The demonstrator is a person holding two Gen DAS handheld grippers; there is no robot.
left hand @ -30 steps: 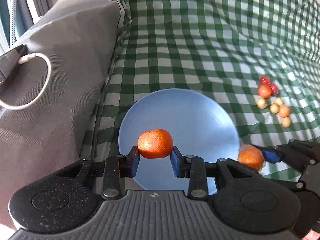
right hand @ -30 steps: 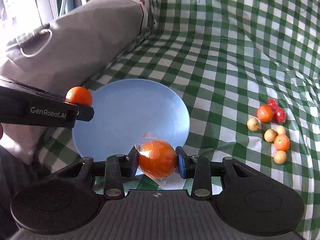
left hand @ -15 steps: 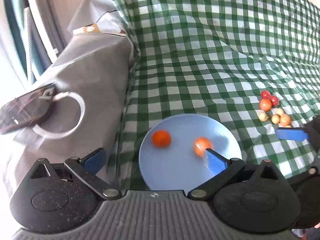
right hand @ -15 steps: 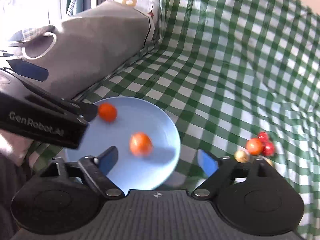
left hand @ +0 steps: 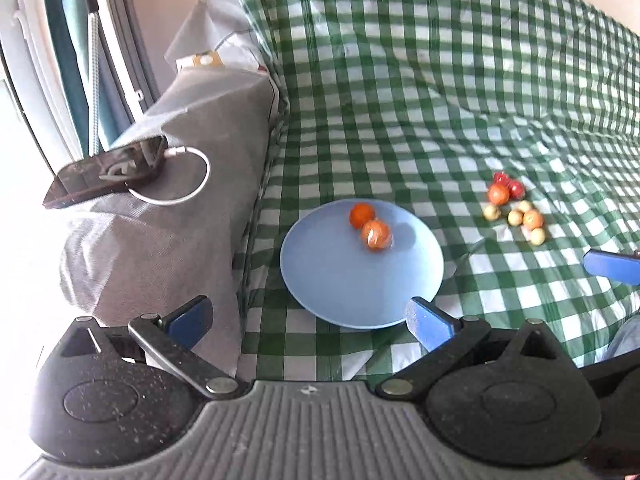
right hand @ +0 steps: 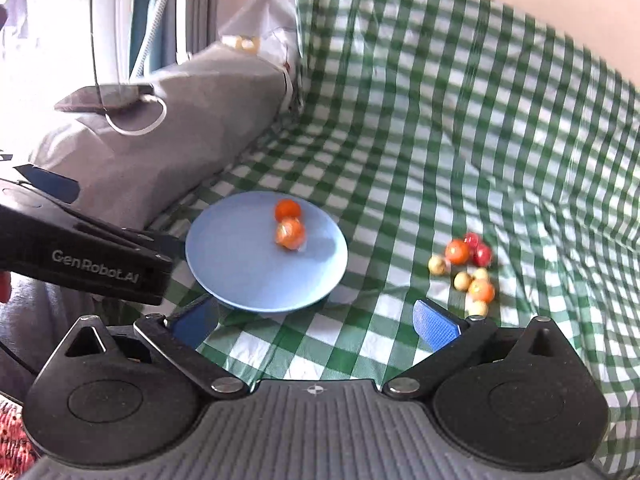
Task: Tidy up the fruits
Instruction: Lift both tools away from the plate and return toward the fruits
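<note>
A light blue plate (left hand: 340, 280) (right hand: 240, 272) lies on the green checked cloth. Two oranges rest touching on its far side: a bare one (left hand: 362, 215) (right hand: 287, 210) and one in clear wrap (left hand: 375, 235) (right hand: 290, 233). My left gripper (left hand: 310, 320) stands open above the plate's near rim, nothing between its fingers. The right gripper (right hand: 316, 322) is off the plate's near right side, its jaws opening wide and empty. A cluster of small fruits (left hand: 514, 208) (right hand: 464, 268), red, orange and pale yellow, lies on the cloth to the right of the plate.
A grey cushioned armrest (left hand: 180, 220) borders the plate on the left, with a dark phone (left hand: 108, 172) and a looped white cable on top. The checked cloth (left hand: 440, 80) rises up the backrest behind. The left gripper's body (right hand: 80, 256) crosses the right wrist view's left side.
Both grippers let go of their oranges, which now lie on the plate. Both jaws went from shut to wide open, and both grippers drew back and up from the plate.
</note>
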